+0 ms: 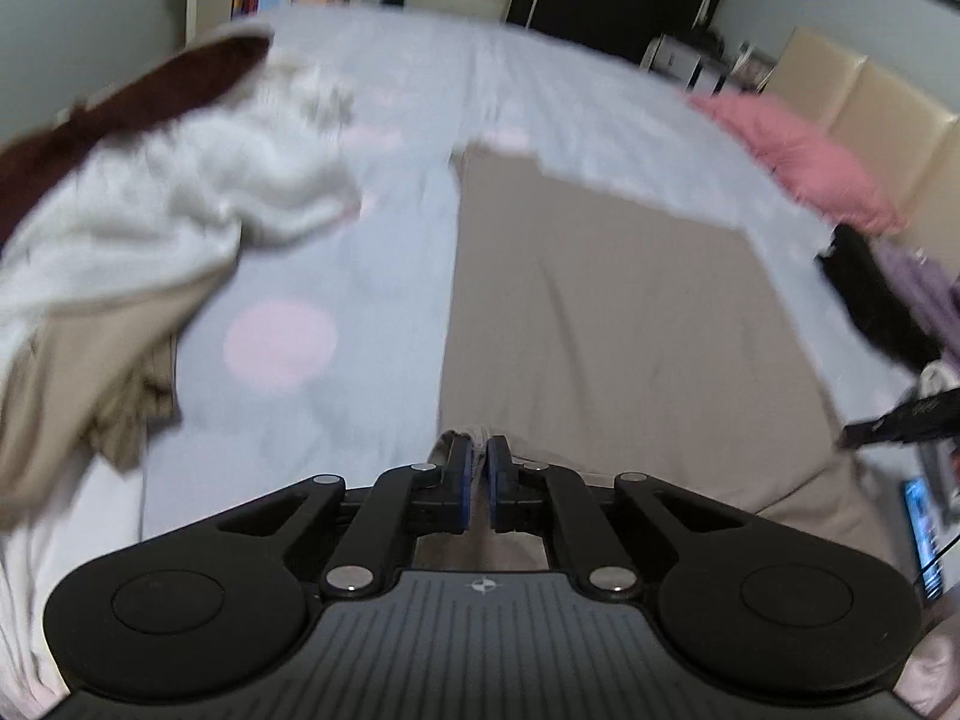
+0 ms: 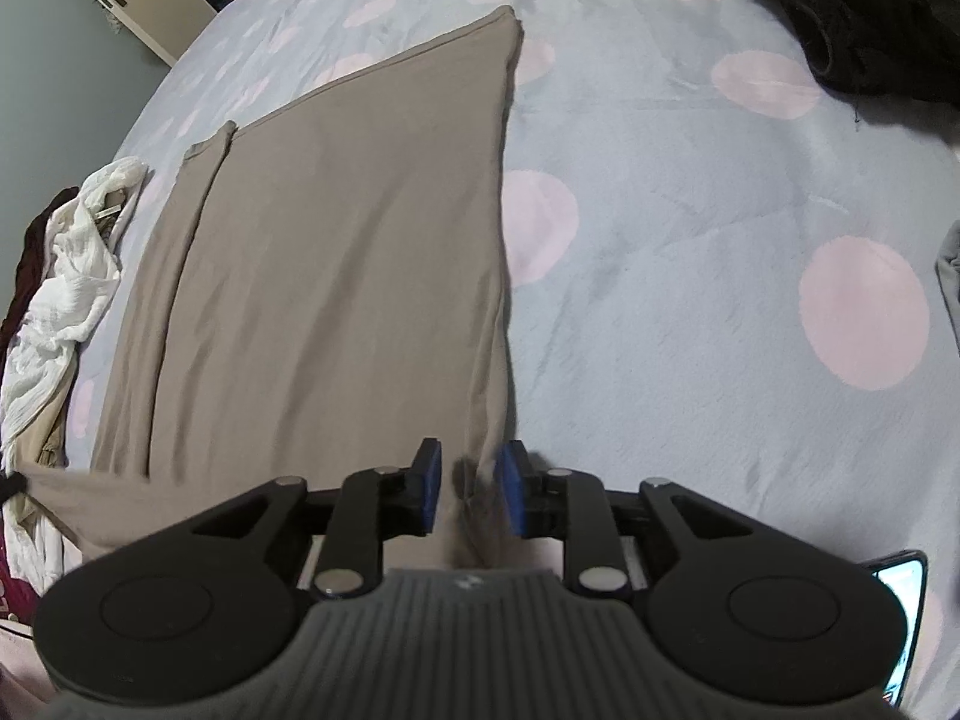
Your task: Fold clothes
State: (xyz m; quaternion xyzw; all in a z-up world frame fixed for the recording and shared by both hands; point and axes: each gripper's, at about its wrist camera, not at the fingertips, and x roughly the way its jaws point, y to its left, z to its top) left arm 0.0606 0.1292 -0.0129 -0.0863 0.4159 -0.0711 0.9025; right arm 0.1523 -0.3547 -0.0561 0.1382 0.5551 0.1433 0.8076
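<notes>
Your left tool [image 1: 478, 462] is clenched on the near hem of the beige garment [image 2: 336, 252] lying flat on the bed [image 2: 690, 228]; your right tool [image 2: 470, 480] stands released around that hem, so lifting now would skew the fold.

The left wrist view is smeared by motion; the white garment [image 1: 168, 192] is blurred, and the black clothing [image 2: 864, 18] is cut off.

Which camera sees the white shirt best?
The right wrist view: there the white shirt is sharp, crumpled at the bed's left edge. The left wrist view shows it larger but blurred.
</notes>
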